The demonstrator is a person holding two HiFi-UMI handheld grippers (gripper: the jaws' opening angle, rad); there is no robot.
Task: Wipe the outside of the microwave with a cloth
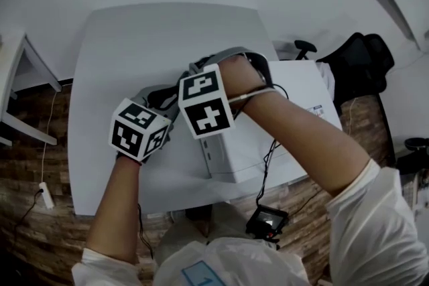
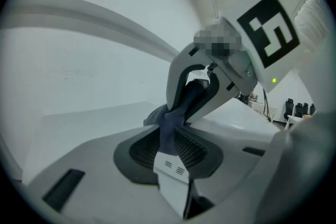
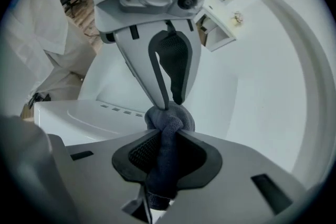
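Observation:
Both grippers meet over the white table (image 1: pixel 134 43), just left of the white microwave (image 1: pixel 295 97), and a dark blue cloth (image 3: pixel 164 155) is stretched between them. My right gripper (image 3: pixel 165 147) is shut on a bunched part of it, pointing steeply down, its marker cube above the microwave's left end. My left gripper (image 2: pixel 168 136) pinches the other end, where a white label (image 2: pixel 170 168) hangs between the pads. In the right gripper view the left gripper (image 3: pixel 172 106) nips the top of the bundle. In the head view the marker cubes hide the cloth.
A black office chair (image 1: pixel 362 60) stands behind the microwave at the right. A small device with a lit screen (image 1: pixel 267 221) hangs on a cable at the table's near edge. A white desk (image 1: pixel 20 77) is at the far left, and a white power strip (image 1: pixel 45 194) lies on the brick-patterned floor.

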